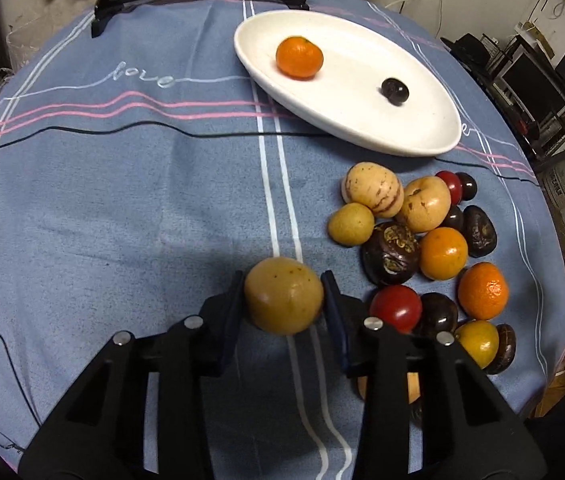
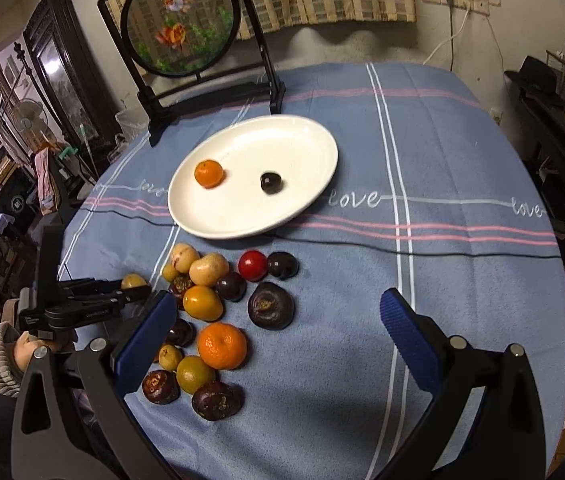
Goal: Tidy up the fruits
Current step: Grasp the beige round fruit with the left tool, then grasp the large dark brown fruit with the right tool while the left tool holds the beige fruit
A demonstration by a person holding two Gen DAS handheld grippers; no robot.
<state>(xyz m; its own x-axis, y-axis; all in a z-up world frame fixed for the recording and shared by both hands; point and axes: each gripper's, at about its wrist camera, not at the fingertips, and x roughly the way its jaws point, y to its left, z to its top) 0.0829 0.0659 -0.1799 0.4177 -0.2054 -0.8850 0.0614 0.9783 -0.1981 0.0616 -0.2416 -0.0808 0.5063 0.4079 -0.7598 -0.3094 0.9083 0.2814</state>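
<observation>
My left gripper is shut on a tan round fruit and holds it above the blue cloth, left of the fruit pile. It also shows in the right wrist view, with the tan fruit between its fingers. A white oval plate holds a mandarin and a dark plum. My right gripper is open and empty, above the cloth just right of the pile. The plate lies beyond it.
A black-framed round embroidered screen stands at the table's far edge behind the plate. Shelves with electronics stand to the right of the table. The blue striped cloth covers the round table.
</observation>
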